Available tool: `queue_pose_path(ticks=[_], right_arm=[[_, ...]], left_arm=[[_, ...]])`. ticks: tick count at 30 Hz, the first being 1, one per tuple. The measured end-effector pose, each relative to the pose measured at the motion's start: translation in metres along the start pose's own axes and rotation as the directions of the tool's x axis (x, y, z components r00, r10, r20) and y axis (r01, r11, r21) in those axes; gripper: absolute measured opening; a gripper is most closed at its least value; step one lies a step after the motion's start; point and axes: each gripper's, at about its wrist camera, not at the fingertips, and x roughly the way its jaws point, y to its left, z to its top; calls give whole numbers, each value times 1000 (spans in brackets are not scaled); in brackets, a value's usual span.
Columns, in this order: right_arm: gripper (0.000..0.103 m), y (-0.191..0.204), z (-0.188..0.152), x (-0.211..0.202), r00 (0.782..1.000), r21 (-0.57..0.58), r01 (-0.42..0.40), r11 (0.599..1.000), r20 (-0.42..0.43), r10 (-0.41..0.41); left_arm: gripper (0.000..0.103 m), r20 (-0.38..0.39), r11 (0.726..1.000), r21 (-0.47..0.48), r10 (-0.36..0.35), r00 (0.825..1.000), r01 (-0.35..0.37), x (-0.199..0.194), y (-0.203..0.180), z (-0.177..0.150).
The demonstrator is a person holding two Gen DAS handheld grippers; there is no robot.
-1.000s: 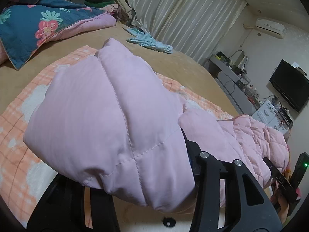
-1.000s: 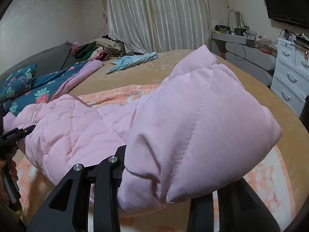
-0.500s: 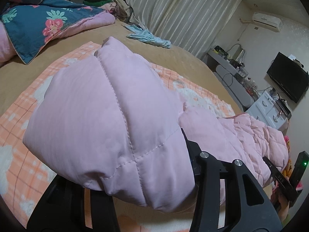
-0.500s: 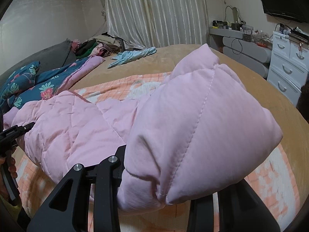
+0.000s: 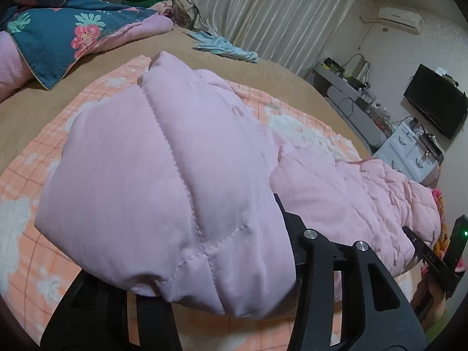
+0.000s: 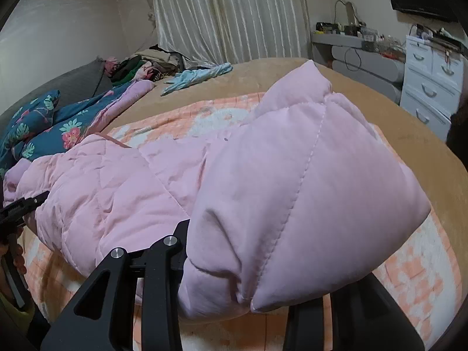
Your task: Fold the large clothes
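A pale pink quilted jacket (image 5: 163,175) hangs folded between both grippers above an orange checked blanket (image 5: 29,234) on the bed. In the left wrist view my left gripper (image 5: 222,278) is shut on one puffy end of it, and the fabric bulges over the fingertips and hides them. In the right wrist view my right gripper (image 6: 251,278) is shut on the other end of the jacket (image 6: 292,190) the same way. Each view shows the other gripper at its edge: the right gripper (image 5: 433,260) and the left gripper (image 6: 17,213), with the jacket sagging between them.
A tan bedspread (image 5: 38,108) lies under the blanket. A blue floral quilt (image 5: 73,23) sits at the left, a light blue garment (image 6: 199,76) and a clothes pile (image 6: 140,67) at the far side. White drawers (image 6: 430,82) and a TV (image 5: 433,99) stand to the right.
Both grippers have carried the jacket forward over the bed and a little lower; more of the orange blanket now lies under it. Both grips are unchanged.
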Motion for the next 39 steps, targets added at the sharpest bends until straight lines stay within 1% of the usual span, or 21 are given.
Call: queue_pose_path(ticks=[2, 5, 6, 7, 8, 10, 11, 12, 13, 14, 15, 17, 18, 20, 22, 24, 26, 29, 34, 39], right_arm=[[35, -4, -5, 1, 1000, 11, 4, 1000, -12, -4], [40, -13, -13, 6, 999, 53, 7, 999, -43, -4], [43, -18, -17, 8, 998, 77, 7, 997, -55, -3], [50, -22, -20, 9, 998, 101, 3, 995, -65, 4], [52, -26, -24, 10, 997, 131, 2, 991, -77, 8], [64, -33, -30, 9, 995, 177, -3, 984, -94, 20], [68, -35, -33, 8, 994, 189, -4, 982, -103, 24], [75, -37, -36, 6, 993, 199, -1, 980, -113, 24], [81, -38, -39, 3, 993, 204, 3, 979, -120, 22], [84, -38, -41, 1, 992, 207, 6, 978, -124, 20], [90, -38, -45, -6, 991, 209, 22, 978, -131, 6], [94, -37, -50, -15, 991, 210, 38, 977, -137, -10], [97, -36, -53, -21, 990, 204, 48, 978, -139, -20], [98, -29, -57, -35, 990, 175, 69, 982, -129, -47], [99, -19, -62, -53, 993, 134, 78, 988, -102, -64], [99, -8, -66, -73, 995, 99, 74, 992, -67, -67], [99, 1, -70, -91, 997, 67, 69, 995, -35, -66], [99, 12, -76, -114, 998, 18, 66, 998, 2, -66], [99, 33, -80, -143, 998, -39, 53, 998, 47, -51], [99, 55, -87, -161, 996, -80, 48, 996, 73, -42]], left_arm=[[40, -6, 1000, 1, 2, 1000, -2, 0, 1, -6], [42, -22, 1000, 4, 7, 1000, -7, 2, 6, -14], [43, -25, 1000, 4, 8, 1000, -8, 3, 6, -17], [45, -31, 1000, -1, 8, 999, -8, 3, 9, -20], [47, -37, 1000, -6, 7, 999, -7, 4, 11, -22], [51, -45, 1000, -8, 11, 999, -11, 3, 13, -27], [54, -48, 1000, -6, 13, 999, -13, 1, 14, -29], [55, -51, 1000, -4, 14, 999, -14, 1, 14, -30], [58, -57, 1000, -1, 17, 998, -17, -1, 15, -32], [63, -60, 1000, 2, 20, 998, -19, -3, 16, -33], [66, -65, 1000, 8, 28, 997, -28, -6, 16, -36], [78, -72, 999, 18, 37, 997, -36, -12, 15, -40], [81, -75, 998, 32, 50, 996, -48, -18, 12, -43], [89, -73, 997, 53, 61, 995, -57, -27, 8, -47], [94, -71, 995, 78, 61, 996, -55, -36, 3, -52], [94, -65, 994, 96, 60, 996, -53, -48, -3, -58], [94, -53, 993, 111, 41, 998, -35, -59, -8, -61], [94, -32, 989, 142, 38, 999, -33, -73, -22, -65], [94, -14, 984, 178, 5, 1000, -2, -94, -40, -70], [94, -6, 977, 211, -15, 1000, 16, -111, -55, -81]])
